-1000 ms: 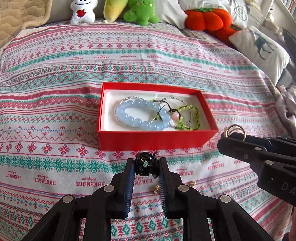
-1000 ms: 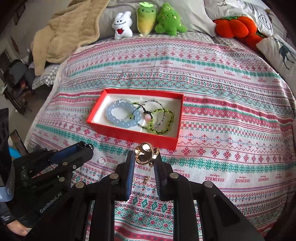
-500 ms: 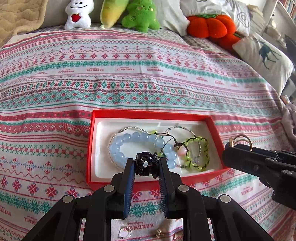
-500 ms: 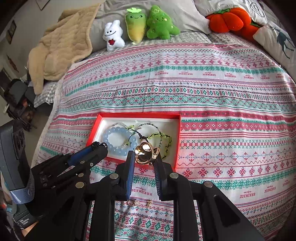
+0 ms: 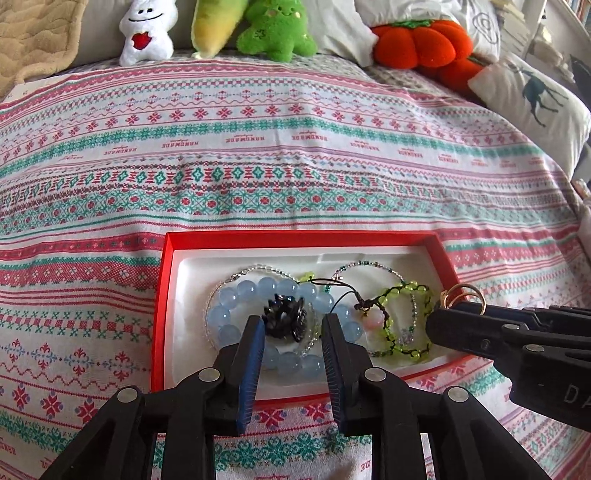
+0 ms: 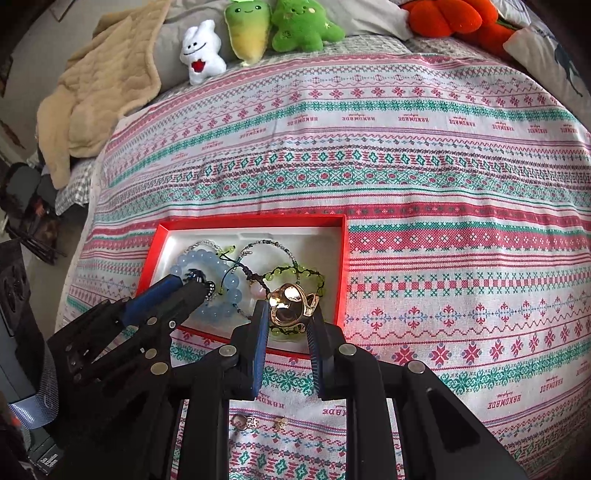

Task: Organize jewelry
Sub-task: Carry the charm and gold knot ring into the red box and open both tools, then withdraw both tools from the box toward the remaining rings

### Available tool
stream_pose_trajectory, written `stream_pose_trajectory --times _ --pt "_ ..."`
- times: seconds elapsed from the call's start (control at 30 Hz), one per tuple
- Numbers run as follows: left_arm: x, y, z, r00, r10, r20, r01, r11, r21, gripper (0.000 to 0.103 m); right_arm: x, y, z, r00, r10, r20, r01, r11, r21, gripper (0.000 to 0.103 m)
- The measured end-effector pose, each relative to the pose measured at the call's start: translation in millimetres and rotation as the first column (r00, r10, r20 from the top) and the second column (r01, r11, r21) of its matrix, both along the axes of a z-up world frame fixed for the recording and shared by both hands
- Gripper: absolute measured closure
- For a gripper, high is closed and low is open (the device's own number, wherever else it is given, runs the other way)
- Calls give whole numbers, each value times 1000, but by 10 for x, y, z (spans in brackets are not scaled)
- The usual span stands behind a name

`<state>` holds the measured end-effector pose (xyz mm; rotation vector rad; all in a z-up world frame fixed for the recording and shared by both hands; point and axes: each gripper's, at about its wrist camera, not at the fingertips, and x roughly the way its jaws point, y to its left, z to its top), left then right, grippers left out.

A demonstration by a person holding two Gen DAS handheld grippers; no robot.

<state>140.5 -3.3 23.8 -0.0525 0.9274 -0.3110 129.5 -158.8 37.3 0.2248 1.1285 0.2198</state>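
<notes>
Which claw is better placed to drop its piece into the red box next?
Left. The left claw hangs over the red box, jaws opening, its black ring falling free above the blue bracelet. The right claw still pinches the gold ring over the box's near-right corner.

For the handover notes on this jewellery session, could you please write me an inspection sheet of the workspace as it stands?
Surface: bed under a patterned bedspread.
Job's things: red box with white liner holds a blue bead bracelet, a green bead bracelet and thin bead strands; black ornament over the blue bracelet; gold ring.
Clutter: small loose jewellery on the bedspread near the box.
Grippers: left gripper opening, the ornament between its fingers; right gripper shut on the gold ring, above the box.
Cables: nothing seen.
Surroundings: plush toys, pillows, beige blanket.
</notes>
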Motion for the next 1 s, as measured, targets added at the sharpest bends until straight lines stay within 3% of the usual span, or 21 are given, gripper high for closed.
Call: stream_pose_trajectory --times 0.4,0.57,0.67,0.93,1.0 --pt "-200 40 77 1000 3 -11 -2 999 34 62 2 -21 5 1000 -11 -12 11 1000 18 80" --pt "-374 79 113 1000 3 -11 -2 999 40 52 -137 -18 141 1000 4 25 -4 1000 4 63" --pt "-479 105 131 1000 -1 -12 1 999 43 46 -244 -31 214 999 5 42 -5 1000 -8 60" --pt "-724 229 140 999 23 -35 -21 998 60 17 -576 -26 320 998 7 64 -5 999 -40 46" --pt "-777 250 126 999 24 -48 -20 998 65 15 -661 4 328 998 19 68 -16 999 -51 42"
